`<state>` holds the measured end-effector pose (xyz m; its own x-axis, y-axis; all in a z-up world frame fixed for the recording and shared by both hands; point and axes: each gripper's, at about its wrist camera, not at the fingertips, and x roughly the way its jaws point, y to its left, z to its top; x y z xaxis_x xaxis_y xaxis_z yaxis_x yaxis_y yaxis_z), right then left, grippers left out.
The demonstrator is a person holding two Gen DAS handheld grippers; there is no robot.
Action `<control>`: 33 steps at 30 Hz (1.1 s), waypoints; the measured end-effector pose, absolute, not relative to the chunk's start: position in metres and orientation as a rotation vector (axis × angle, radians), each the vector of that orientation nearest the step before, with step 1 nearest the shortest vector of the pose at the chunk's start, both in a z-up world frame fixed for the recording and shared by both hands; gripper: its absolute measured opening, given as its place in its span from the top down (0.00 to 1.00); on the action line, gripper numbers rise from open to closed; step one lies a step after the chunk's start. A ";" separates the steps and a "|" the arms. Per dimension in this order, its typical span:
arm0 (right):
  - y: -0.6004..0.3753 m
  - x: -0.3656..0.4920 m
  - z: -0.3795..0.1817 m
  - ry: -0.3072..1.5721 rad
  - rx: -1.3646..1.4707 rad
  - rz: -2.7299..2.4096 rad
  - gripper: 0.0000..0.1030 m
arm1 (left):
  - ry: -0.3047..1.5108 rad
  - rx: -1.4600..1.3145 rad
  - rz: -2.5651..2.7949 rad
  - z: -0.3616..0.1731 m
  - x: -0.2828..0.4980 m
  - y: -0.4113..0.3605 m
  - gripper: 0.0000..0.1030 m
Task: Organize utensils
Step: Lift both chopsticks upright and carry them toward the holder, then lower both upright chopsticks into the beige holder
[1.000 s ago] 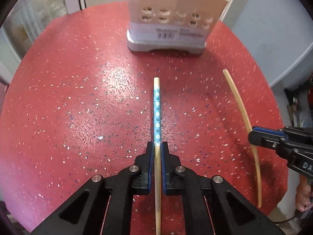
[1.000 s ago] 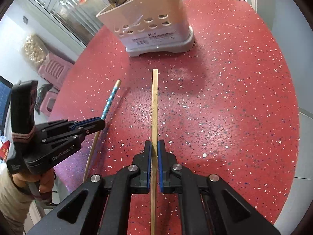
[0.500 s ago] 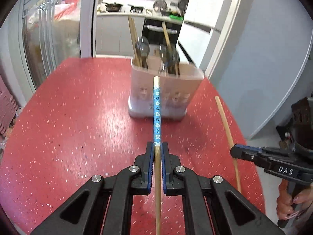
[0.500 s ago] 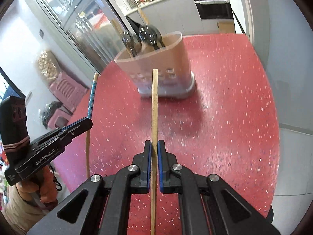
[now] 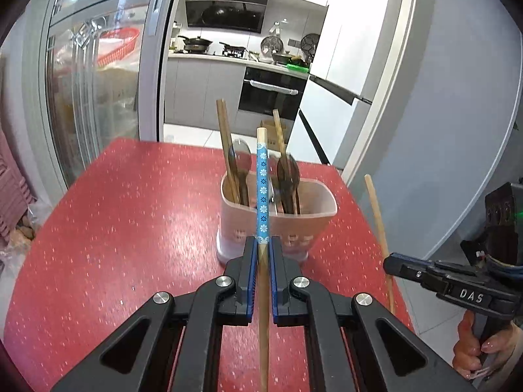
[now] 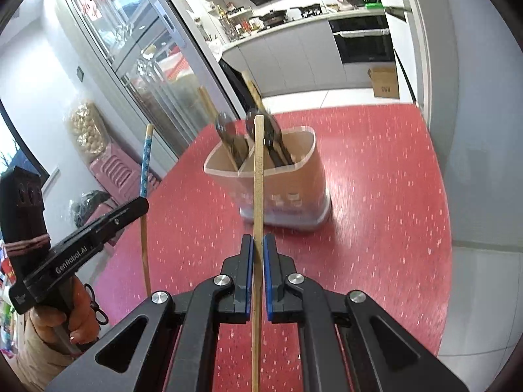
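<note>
My left gripper (image 5: 262, 245) is shut on a chopstick with a blue flowered band (image 5: 262, 192), which points up and forward, above the red table. My right gripper (image 6: 257, 243) is shut on a plain wooden chopstick (image 6: 258, 176), held the same way. Ahead of both stands a beige utensil holder (image 5: 278, 225) with spoons (image 5: 289, 171) and several chopsticks upright in it. In the left wrist view the right gripper (image 5: 392, 266) shows at the right with its plain chopstick (image 5: 377, 215). The right wrist view shows the left gripper (image 6: 142, 204) at the left with the blue chopstick (image 6: 145, 163).
The red speckled table (image 5: 124, 215) carries only the holder (image 6: 287, 183). A glass sliding door (image 5: 91, 98) stands at the left and a grey wall (image 5: 457, 114) at the right. A kitchen with an oven (image 5: 271, 94) lies beyond. Pink crates (image 6: 114, 173) sit on the floor.
Both grippers have risen and tilted up with their chopsticks, lifting them off the table. The holder now sits lower in both views, and the kitchen has come into sight.
</note>
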<state>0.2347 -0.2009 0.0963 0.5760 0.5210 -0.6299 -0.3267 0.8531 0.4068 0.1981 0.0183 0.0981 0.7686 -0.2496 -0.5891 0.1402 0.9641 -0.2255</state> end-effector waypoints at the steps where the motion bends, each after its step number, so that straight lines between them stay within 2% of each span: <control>1: -0.200 0.238 0.100 0.810 0.258 0.502 0.94 | 0.656 -0.175 -0.213 0.101 0.202 0.019 0.67; 20: -0.178 0.339 0.169 0.599 0.235 0.510 0.94 | 0.492 -0.214 -0.197 0.160 0.302 0.027 0.67; 33: -0.152 0.386 0.144 0.488 0.137 0.467 0.94 | 0.438 -0.229 -0.138 0.131 0.368 0.023 0.67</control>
<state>0.3862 -0.1523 0.1436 0.7805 0.4632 -0.4198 -0.3988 0.8861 0.2363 0.3683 0.0234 0.1306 0.8969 -0.1807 -0.4036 0.0828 0.9651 -0.2483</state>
